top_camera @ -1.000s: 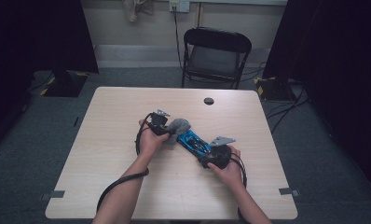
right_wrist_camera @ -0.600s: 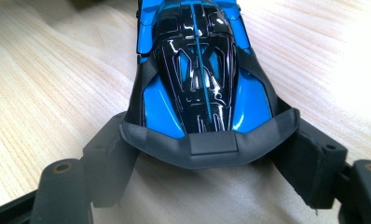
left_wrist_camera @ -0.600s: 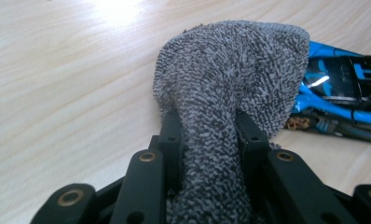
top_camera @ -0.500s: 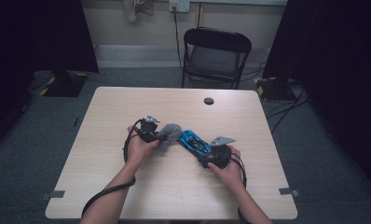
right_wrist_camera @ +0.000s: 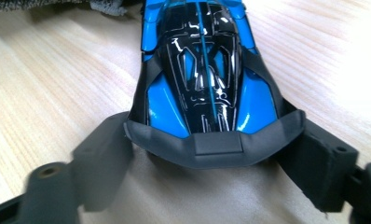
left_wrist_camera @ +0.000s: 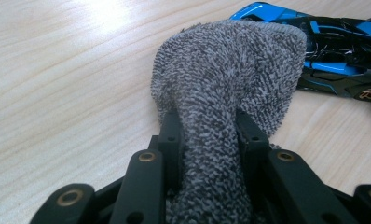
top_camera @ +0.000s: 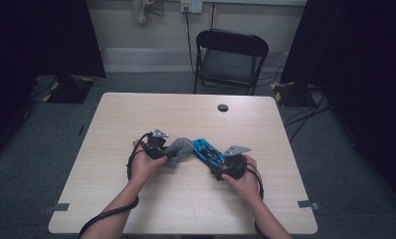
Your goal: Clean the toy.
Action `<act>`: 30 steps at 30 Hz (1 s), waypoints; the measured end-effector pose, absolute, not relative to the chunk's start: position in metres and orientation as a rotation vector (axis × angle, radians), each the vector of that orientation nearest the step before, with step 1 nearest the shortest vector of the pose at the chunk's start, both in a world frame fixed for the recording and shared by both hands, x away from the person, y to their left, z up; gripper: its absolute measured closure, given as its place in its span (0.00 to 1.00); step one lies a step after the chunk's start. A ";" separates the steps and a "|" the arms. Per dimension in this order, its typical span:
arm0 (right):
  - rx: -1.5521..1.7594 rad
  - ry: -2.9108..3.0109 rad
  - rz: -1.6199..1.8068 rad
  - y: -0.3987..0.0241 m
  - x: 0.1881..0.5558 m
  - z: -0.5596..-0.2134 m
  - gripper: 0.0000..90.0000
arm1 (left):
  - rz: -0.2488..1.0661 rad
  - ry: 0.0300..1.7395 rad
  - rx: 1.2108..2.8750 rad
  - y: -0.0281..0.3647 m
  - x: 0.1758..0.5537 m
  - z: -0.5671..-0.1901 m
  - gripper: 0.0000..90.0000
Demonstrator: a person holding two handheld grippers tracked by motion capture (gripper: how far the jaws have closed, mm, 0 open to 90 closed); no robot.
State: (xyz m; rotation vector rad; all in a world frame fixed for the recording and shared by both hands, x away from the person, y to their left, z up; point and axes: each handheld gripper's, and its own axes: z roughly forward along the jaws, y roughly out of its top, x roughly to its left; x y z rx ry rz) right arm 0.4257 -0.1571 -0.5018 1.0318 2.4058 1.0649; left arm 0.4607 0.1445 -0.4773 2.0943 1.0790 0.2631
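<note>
A blue and black toy car (top_camera: 207, 151) lies on the wooden table (top_camera: 136, 114), near its middle. My left gripper (top_camera: 167, 152) is shut on a grey terry cloth (top_camera: 180, 148), whose free end rests against the car's far tip. In the left gripper view the cloth (left_wrist_camera: 230, 70) bulges out between the two black jaws of the left gripper (left_wrist_camera: 210, 126), with the car (left_wrist_camera: 342, 70) beyond it. My right gripper (right_wrist_camera: 209, 135) straddles the car's (right_wrist_camera: 202, 70) near end. Its jaws have just been opening, and the car's dark bumper lies between them.
A small black round disc (top_camera: 223, 107) lies on the table's far side. A black folding chair (top_camera: 229, 57) stands behind the table. Cables trail from both grippers along the person's forearms.
My left hand has drawn the cloth to the left and a little nearer, off the car's body. The right hand and the car have stayed in place.
</note>
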 end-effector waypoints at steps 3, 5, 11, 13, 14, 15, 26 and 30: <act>1.027 2.423 1.054 -0.157 0.426 -0.501 0.19 | 0.264 1.072 2.103 0.145 0.460 -0.477 0.76; 1.030 2.426 1.065 -0.157 0.425 -0.500 0.17 | 0.261 1.075 2.101 0.145 0.460 -0.477 0.76; 1.045 2.429 1.098 -0.160 0.425 -0.496 0.17 | 0.263 1.077 2.082 0.145 0.459 -0.479 0.76; 1.051 2.427 1.091 -0.162 0.426 -0.494 0.17 | 0.261 1.075 2.078 0.145 0.458 -0.479 0.76; 1.055 2.423 1.090 -0.162 0.426 -0.493 0.17 | 0.263 1.075 2.079 0.145 0.457 -0.479 0.76; 1.059 2.420 1.088 -0.163 0.426 -0.491 0.17 | 0.260 1.072 2.085 0.144 0.456 -0.479 0.76; 1.082 2.396 1.141 -0.166 0.436 -0.471 0.23 | 0.248 1.038 2.109 0.141 0.448 -0.477 0.76; 1.102 2.414 1.115 -0.163 0.444 -0.469 0.33 | 0.240 1.011 2.122 0.138 0.445 -0.476 0.76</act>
